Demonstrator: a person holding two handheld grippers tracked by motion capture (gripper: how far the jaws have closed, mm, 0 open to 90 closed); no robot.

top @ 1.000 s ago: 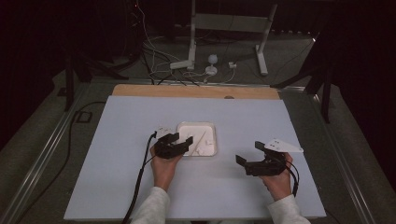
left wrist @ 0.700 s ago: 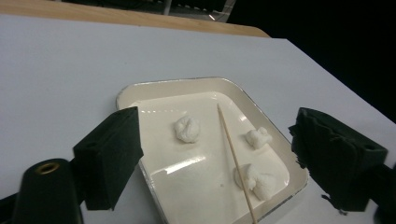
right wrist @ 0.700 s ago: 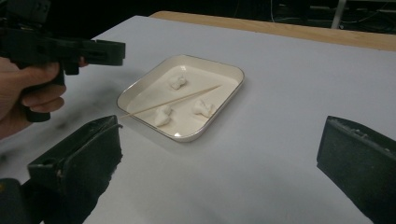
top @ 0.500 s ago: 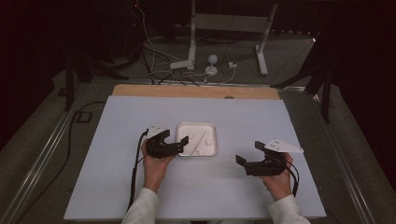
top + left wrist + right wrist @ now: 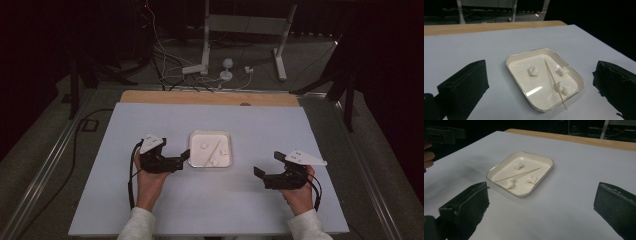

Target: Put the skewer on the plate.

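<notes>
A shallow white tray (image 5: 210,133) sits mid-table and holds three white lumps and a thin wooden skewer (image 5: 216,148) that lies slantwise. My left gripper (image 5: 184,159) rests just left of the tray, apart from it, open and empty. In the left gripper view the tray (image 5: 536,86), skewer (image 5: 554,81) and a lump (image 5: 533,70) lie between the wide-apart jaws of the left gripper (image 5: 541,72). My right gripper (image 5: 268,165) hovers to the tray's right, open and empty. In the right gripper view the tray (image 5: 524,193) and skewer (image 5: 516,177) lie ahead of the right gripper (image 5: 541,195).
The pale blue table top (image 5: 210,200) ends in a wooden strip (image 5: 210,98) at the far edge. Cables and a white stand (image 5: 205,65) lie on the floor beyond. The other hand (image 5: 429,157) shows at the left of the right gripper view.
My left gripper has drawn back to the left, away from the tray's edge. The right gripper has stayed where it was.
</notes>
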